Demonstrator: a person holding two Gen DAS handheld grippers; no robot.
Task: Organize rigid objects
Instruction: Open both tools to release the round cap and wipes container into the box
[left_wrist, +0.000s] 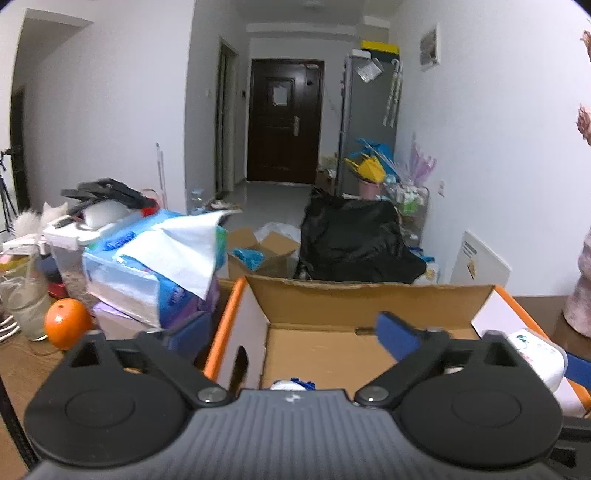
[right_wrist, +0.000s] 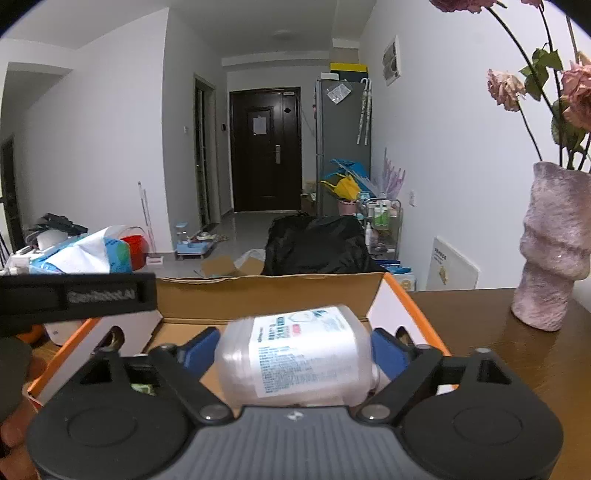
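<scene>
An open cardboard box (left_wrist: 369, 291) with orange-edged flaps stands on the wooden table. My left gripper (left_wrist: 291, 336) hangs over it, open wide, with nothing between its blue pads (left_wrist: 399, 339). A small white and blue object (left_wrist: 291, 385) lies on the box floor below it. In the right wrist view, a clear plastic bottle (right_wrist: 295, 354) with a white printed label lies crosswise between the pads of my right gripper (right_wrist: 295, 350), over the box (right_wrist: 266, 291). The pads stand wide at the bottle's ends and its outline is blurred. The same bottle (left_wrist: 535, 354) shows at the right in the left wrist view.
An orange (left_wrist: 66, 323), a glass cup (left_wrist: 26, 306) and stacked tissue packs (left_wrist: 147, 266) crowd the table left of the box. A pink vase (right_wrist: 554, 251) with dried flowers stands on the table (right_wrist: 480, 325) at the right. A black bag (left_wrist: 351, 240) sits behind the box.
</scene>
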